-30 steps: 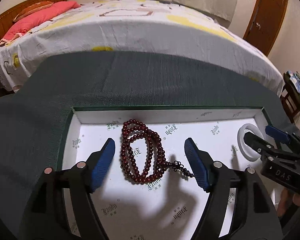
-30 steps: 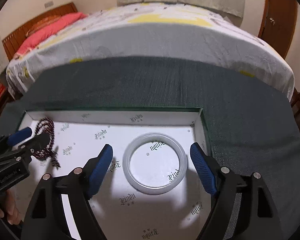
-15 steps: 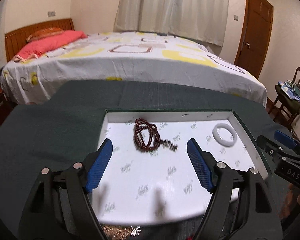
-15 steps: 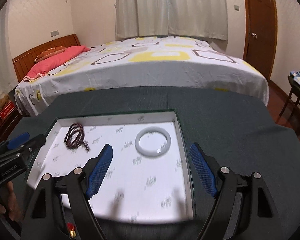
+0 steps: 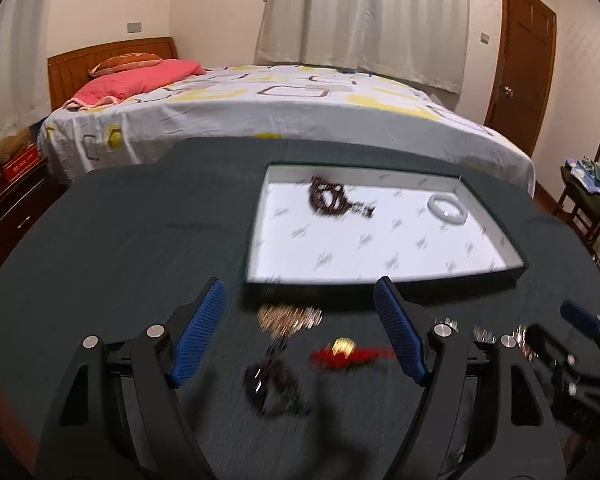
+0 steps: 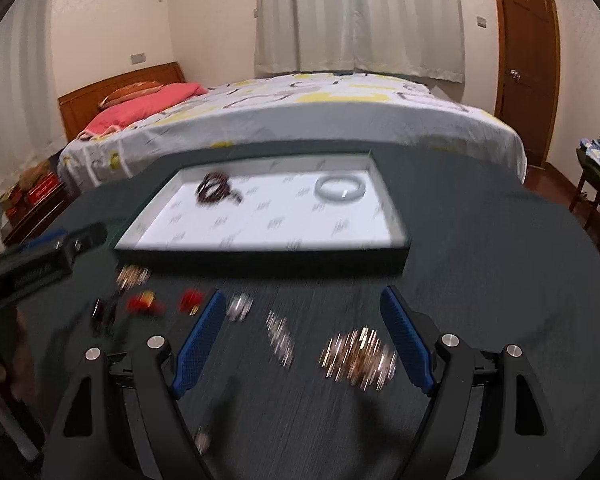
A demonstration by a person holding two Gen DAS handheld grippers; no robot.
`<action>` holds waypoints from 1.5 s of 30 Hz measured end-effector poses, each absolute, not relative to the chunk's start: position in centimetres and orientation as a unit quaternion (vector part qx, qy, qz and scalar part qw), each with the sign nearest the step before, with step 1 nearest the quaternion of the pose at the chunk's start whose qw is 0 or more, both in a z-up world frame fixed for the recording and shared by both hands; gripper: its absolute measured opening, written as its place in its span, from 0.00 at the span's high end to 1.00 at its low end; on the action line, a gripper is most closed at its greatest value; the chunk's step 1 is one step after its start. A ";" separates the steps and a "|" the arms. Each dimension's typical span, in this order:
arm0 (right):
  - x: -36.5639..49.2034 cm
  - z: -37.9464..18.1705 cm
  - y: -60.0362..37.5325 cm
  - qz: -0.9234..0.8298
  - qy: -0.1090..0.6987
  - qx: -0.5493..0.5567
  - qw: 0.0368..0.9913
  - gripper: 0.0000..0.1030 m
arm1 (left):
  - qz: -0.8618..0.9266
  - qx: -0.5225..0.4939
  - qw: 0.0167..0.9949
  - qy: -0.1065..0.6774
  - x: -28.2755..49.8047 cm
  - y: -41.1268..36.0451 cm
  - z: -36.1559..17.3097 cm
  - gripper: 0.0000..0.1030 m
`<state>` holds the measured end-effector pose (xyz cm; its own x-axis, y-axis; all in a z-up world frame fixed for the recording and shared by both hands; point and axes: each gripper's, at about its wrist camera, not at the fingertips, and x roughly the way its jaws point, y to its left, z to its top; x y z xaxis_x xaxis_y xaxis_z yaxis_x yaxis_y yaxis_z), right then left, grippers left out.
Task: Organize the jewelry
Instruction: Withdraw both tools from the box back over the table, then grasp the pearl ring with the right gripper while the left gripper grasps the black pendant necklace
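A shallow white-lined box (image 5: 380,276) (image 6: 260,256) lies on the dark green table. In it are a dark red bead necklace (image 5: 328,200) (image 6: 216,190) and a white bangle (image 5: 447,208) (image 6: 342,189). In front of the box lie blurred loose pieces: a gold chain pile (image 5: 290,320) (image 6: 360,356), a red tassel piece with a gold bead (image 5: 342,350) (image 6: 142,302), a dark bracelet (image 5: 274,384). My left gripper (image 5: 300,334) is open and empty above these. My right gripper (image 6: 302,338) is open and empty over the chains.
A bed with a patterned sheet (image 5: 284,108) stands just behind the table. A wooden door (image 5: 520,64) and a chair with clothes (image 5: 592,192) are at the right. A bedside cabinet (image 5: 12,200) is at the left. The table edge curves around both sides.
Both grippers have pulled back and up from the box, leaving necklace and bangle inside. The loose jewelry in front of the box has come into view.
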<state>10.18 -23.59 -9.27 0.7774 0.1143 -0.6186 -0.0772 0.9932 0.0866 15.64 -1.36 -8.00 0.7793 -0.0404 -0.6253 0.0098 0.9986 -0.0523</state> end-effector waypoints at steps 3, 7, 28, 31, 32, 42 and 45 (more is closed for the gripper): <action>8.6 -10.2 -22.9 0.062 0.337 0.021 0.939 0.26 | -0.007 -0.028 0.940 0.339 13.8 -0.6 -8.7 0.27; 7.1 -11.2 -21.6 0.080 0.344 0.017 0.936 0.26 | 0.006 -0.029 0.937 0.349 11.6 0.4 -9.8 0.27; 6.4 -13.8 -18.6 0.116 0.381 -0.006 0.917 0.51 | 0.024 -0.030 0.924 0.380 9.2 2.1 -12.4 0.27; 6.5 -13.9 -18.2 0.123 0.383 -0.007 0.916 0.57 | 0.023 -0.029 0.923 0.382 9.1 1.9 -12.5 0.27; 6.5 -13.9 -18.1 0.127 0.383 -0.006 0.915 0.62 | 0.023 -0.030 0.923 0.382 9.1 1.9 -12.5 0.27; 6.3 -13.8 -18.1 0.140 0.384 0.005 0.913 0.84 | 0.018 -0.030 0.922 0.385 9.3 1.7 -12.7 0.27; 6.3 -13.7 -18.3 0.138 0.383 0.005 0.913 0.84 | 0.017 -0.033 0.922 0.385 9.4 1.6 -12.7 0.27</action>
